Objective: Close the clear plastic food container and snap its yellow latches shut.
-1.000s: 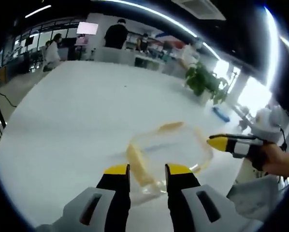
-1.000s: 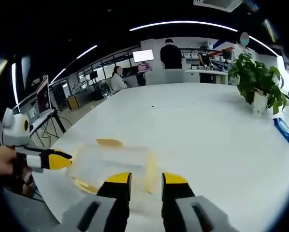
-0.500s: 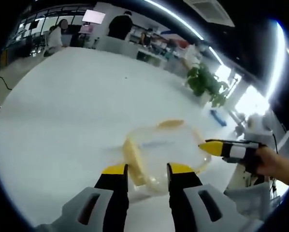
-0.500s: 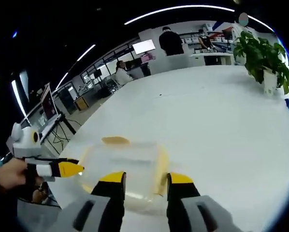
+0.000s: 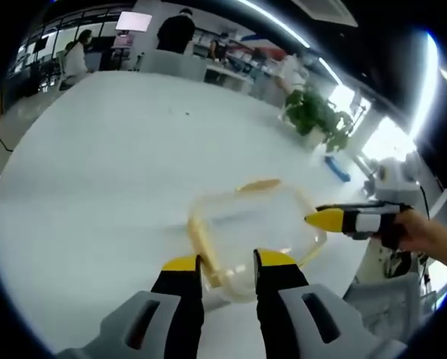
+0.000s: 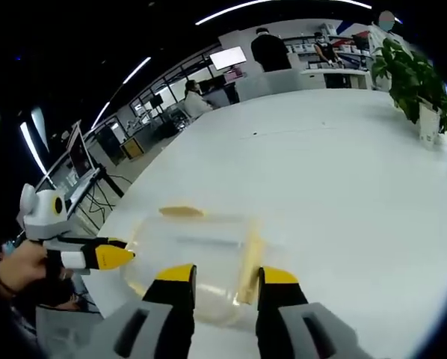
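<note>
A clear plastic food container point(image 5: 255, 233) with yellow latches lies on the white table point(image 5: 119, 164), lid on. One latch point(image 5: 258, 184) sticks out at its far side, another point(image 5: 201, 241) runs along its left side. My left gripper point(image 5: 227, 263) is open, its yellow tips just short of the container's near edge. The right gripper point(image 5: 318, 218) comes in from the right with its tip at the container's right edge. In the right gripper view the container point(image 6: 197, 258) lies just ahead of my open right gripper point(image 6: 226, 275), and the left gripper point(image 6: 115, 256) is at its left side.
A potted plant point(image 5: 313, 120) and a blue object point(image 5: 338, 169) stand toward the table's far right. People sit and stand at desks point(image 6: 268, 56) beyond the table's far end. A laptop point(image 6: 80, 161) sits off the table's left edge.
Both views have shifted slightly as the hands moved; both grippers sit a little closer to the container. The container itself has not visibly moved.
</note>
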A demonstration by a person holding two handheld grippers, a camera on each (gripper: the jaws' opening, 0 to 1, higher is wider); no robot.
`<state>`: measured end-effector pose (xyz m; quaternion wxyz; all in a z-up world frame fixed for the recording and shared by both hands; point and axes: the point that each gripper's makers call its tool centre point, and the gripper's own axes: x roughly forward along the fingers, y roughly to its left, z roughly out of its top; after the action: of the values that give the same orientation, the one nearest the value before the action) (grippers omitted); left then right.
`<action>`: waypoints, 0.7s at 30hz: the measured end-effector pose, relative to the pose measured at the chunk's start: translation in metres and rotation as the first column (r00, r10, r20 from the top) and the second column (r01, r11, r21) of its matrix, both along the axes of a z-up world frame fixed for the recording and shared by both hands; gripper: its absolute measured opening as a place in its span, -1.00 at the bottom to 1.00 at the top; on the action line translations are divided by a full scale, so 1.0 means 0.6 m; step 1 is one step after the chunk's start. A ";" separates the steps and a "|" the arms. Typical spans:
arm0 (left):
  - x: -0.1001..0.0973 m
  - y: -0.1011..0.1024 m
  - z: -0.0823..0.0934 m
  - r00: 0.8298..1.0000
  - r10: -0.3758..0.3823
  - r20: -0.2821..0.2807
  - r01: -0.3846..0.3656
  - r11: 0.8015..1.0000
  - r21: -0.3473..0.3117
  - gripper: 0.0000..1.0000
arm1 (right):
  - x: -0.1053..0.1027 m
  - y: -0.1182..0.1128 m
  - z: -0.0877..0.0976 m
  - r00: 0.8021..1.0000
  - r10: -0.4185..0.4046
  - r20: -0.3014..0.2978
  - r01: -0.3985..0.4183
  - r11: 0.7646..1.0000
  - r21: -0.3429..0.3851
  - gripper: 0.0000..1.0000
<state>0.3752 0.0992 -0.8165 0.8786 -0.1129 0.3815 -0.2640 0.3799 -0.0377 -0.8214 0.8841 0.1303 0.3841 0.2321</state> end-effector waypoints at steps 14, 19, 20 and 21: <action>0.002 -0.003 -0.003 1.000 -0.023 -0.014 0.023 1.000 0.007 -0.55 | -0.003 0.000 -0.013 0.995 0.026 -0.099 -0.022 0.999 0.042 -0.46; 0.006 -0.002 -0.004 1.000 -0.022 -0.007 0.022 1.000 0.006 -0.54 | -0.002 0.002 -0.011 0.997 0.020 -0.073 -0.018 0.999 0.035 -0.44; 0.006 -0.001 -0.004 1.000 -0.018 -0.007 0.018 1.000 0.003 -0.54 | 0.000 0.003 -0.011 0.997 0.016 -0.073 -0.014 0.999 0.034 -0.44; 0.007 -0.001 -0.004 1.000 -0.012 -0.006 0.012 1.000 0.001 -0.54 | 0.001 0.002 -0.011 0.997 0.009 -0.071 -0.007 0.999 0.034 -0.44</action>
<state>0.3792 0.0985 -0.8191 0.8759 -0.1109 0.3851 -0.2687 0.3807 -0.0363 -0.8279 0.8667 0.1516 0.4117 0.2373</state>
